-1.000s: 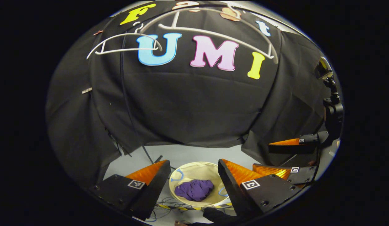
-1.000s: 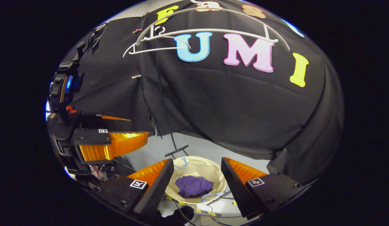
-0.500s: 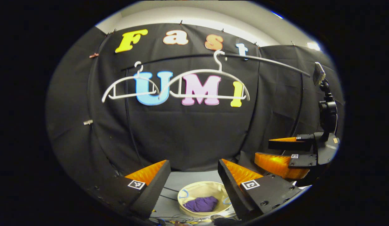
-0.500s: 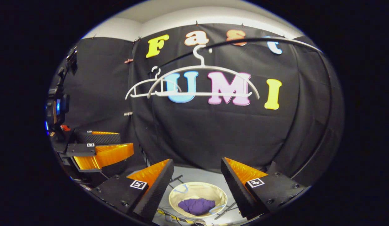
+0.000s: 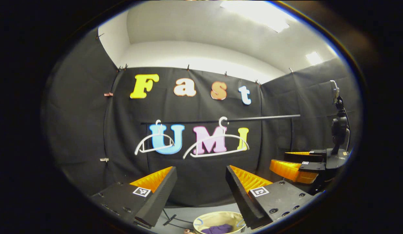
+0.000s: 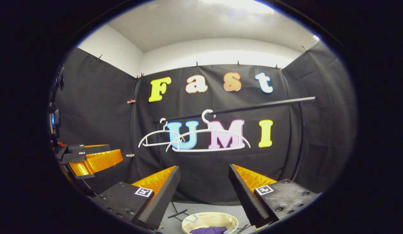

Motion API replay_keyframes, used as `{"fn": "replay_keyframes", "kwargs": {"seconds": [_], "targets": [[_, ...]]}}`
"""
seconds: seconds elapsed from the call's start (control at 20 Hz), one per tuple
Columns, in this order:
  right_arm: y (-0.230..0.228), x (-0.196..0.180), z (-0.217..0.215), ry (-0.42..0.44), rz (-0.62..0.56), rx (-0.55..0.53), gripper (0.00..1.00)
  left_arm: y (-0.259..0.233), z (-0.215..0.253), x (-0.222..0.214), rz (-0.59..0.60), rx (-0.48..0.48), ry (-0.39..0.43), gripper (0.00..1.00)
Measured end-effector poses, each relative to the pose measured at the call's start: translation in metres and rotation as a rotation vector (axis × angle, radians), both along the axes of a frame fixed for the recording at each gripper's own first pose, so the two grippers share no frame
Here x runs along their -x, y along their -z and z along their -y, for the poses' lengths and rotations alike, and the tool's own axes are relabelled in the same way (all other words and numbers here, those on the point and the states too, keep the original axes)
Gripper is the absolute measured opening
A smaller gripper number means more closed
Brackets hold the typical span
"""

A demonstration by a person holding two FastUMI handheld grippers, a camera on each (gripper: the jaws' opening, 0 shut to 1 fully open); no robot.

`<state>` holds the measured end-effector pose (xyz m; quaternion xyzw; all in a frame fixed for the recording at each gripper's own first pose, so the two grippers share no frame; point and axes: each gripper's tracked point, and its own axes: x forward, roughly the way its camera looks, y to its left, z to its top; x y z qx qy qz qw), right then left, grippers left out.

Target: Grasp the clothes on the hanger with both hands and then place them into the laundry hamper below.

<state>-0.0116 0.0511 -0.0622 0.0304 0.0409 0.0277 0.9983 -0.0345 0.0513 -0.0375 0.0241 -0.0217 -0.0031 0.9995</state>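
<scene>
Hangers (image 5: 216, 144) bare (clothes (image 6: 210, 230) in hamper (image 6: 201, 218))

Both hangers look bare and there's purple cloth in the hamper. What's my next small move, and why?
Probably none beyond holding both grippers clear and open: the two white hangers hang bare on the rail, the purple garment lies in the hamper, and both grippers hold nothing.

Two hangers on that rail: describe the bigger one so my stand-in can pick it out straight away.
Find the black rail running across the booth's back wall. Two bare white hangers hook onto it side by side; the larger hanger is the right-hand one in the right gripper view. It reads wider and nearer than the smaller hanger, whose right end it overlaps.
</scene>
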Motion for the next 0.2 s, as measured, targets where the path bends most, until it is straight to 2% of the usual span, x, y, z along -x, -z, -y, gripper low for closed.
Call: {"fn": "replay_keyframes", "kwargs": {"seconds": [0.05,0.1,0.2], "targets": [[-0.010,0.007,0.001,0.014,0.021,0.006,0.92,-0.006,0.002,0.007,0.019,0.001,0.004,0.92],[-0.017,0.012,0.000,0.025,0.039,0.009,1.00,-0.013,0.002,0.012,0.037,0.002,0.007,0.93],[-0.026,0.022,-0.002,0.044,0.068,0.010,1.00,-0.021,0.004,0.018,0.070,0.001,0.015,0.95]]}}
